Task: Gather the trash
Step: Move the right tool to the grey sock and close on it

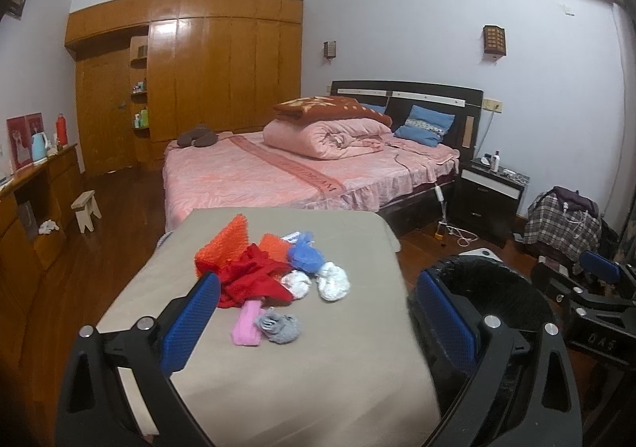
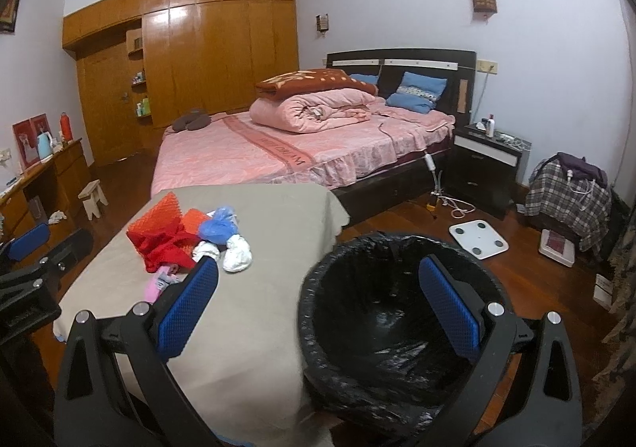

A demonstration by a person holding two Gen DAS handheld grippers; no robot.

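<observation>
A pile of trash lies on a beige-covered table: an orange sponge, red netting, a blue wad, white crumpled tissues, a pink scrap and a grey wad. My left gripper is open and empty, above the table just short of the pile. A bin with a black bag stands right of the table. My right gripper is open and empty, straddling the bin's left rim. The pile also shows in the right wrist view.
A bed with pink covers stands beyond the table. A black nightstand is to its right. A white scale and cables lie on the wood floor. A wooden desk and small stool are at left.
</observation>
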